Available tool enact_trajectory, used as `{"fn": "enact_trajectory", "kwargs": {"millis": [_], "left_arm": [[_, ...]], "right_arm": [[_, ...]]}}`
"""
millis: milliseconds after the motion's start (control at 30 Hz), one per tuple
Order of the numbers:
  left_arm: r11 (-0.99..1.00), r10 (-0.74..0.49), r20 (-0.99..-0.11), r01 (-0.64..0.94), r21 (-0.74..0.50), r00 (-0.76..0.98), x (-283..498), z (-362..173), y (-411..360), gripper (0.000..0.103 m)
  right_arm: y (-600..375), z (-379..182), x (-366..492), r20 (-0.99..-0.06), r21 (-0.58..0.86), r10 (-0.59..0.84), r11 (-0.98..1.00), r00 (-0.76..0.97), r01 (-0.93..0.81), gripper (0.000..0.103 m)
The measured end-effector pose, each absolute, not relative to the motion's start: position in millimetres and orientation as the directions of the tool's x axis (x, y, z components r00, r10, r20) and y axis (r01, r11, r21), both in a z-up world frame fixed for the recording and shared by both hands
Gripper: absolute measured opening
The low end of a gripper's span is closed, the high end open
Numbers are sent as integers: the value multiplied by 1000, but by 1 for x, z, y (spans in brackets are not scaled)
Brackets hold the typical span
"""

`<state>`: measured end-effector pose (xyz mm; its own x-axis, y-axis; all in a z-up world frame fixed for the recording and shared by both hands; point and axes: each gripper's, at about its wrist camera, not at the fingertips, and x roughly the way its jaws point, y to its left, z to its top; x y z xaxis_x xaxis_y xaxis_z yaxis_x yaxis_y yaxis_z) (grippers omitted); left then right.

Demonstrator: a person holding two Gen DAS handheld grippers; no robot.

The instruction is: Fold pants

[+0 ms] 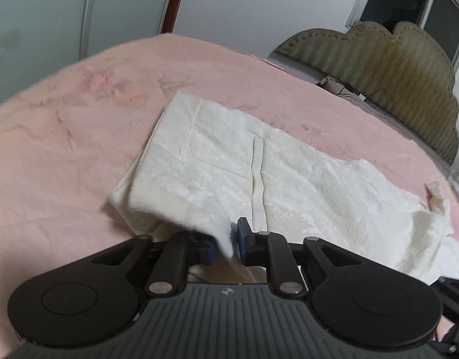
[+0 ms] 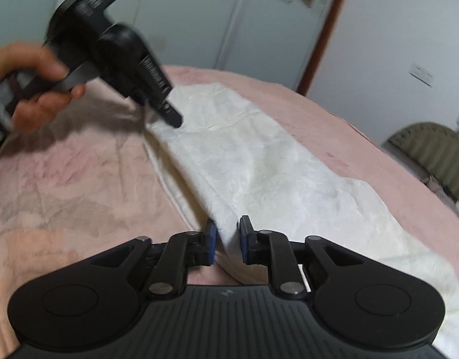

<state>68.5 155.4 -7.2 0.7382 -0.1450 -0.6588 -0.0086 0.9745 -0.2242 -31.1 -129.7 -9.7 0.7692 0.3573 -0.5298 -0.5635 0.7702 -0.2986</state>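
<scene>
Two tongs work the white pants (image 1: pixel 259 173), which lie on the pink bed (image 1: pixel 65 149). Left tongs (image 1: pixel 226 242) and right tongs (image 2: pixel 228 243) each straddle a raised cloth edge, pads slightly apart. Best to clamp both firmly and lift evenly, keeping the fold line straight.

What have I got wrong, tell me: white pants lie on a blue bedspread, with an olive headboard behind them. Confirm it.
The colour is wrong. The bedspread is pink, not blue, as the left wrist view shows. The white pants do lie on it, with the olive headboard behind.
</scene>
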Motion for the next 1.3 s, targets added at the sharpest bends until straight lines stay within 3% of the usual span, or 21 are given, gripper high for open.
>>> {"fn": "enact_trajectory", "kwargs": {"millis": [100,233,300,367,400,433,500,600,667,767,867,967,1067,1167,1200,1233,1267,1300], "left_arm": [[997,8,-643,-52,-50,766,56,10,140,53],[988,152,-550,-139,66,822,33,31,133,68],[991,136,-522,-125,56,842,29,39,131,76],[994,107,-522,-103,38,846,33,43,132,83],[993,107,-530,-112,23,841,35,44,135,84],[991,107,-544,-131,-6,832,38,45,141,83],[983,54,-578,-145,-113,814,41,44,159,83],[946,-51,-631,-166,-280,774,48,39,182,83],[937,-73,-656,-173,-302,751,50,37,185,83],[938,-86,-683,-173,-302,725,53,34,184,84],[897,-184,-692,-169,-409,698,59,20,189,90],[849,-261,-696,-183,-495,669,69,3,193,90],[831,-265,-684,-199,-519,680,76,-9,191,93],[805,-263,-661,-219,-552,703,84,-10,190,100],[801,-259,-655,-221,-557,710,86,-10,190,99],[799,-257,-648,-219,-559,717,88,-10,189,95],[804,-251,-644,-216,-555,722,89,-9,189,90],[816,-243,-639,-202,-541,730,88,-7,188,65]], "right_arm": [[-134,-2,-43,-527,-276,348,793,775,-544,32],[-178,27,-70,-458,-130,428,835,779,-535,33],[-212,35,-71,-441,-58,389,887,809,-458,33],[-243,30,-63,-481,-2,312,934,819,-358,47],[-256,23,-57,-534,12,277,947,799,-321,62],[-263,16,-51,-588,1,240,955,772,-296,63],[-254,21,-56,-566,-105,144,964,812,-244,64],[-213,50,-75,-416,-175,251,921,874,-348,62],[-176,53,-78,-378,-242,317,873,870,-424,62],[-124,41,-61,-404,-306,366,810,838,-501,62],[-79,26,-50,-423,-375,397,741,815,-556,62],[-45,9,-42,-457,-448,377,685,806,-574,62],[-22,-9,-27,-495,-487,334,658,802,-574,62],[-8,-14,-15,-463,-526,291,670,837,-524,61],[-4,-14,-12,-455,-532,290,669,842,-518,53],[-2,-15,-8,-453,-537,291,665,842,-519,31],[0,-16,-4,-463,-535,296,658,835,-530,26],[1,-16,-3,-463,-540,297,653,835,-531,23]]}}
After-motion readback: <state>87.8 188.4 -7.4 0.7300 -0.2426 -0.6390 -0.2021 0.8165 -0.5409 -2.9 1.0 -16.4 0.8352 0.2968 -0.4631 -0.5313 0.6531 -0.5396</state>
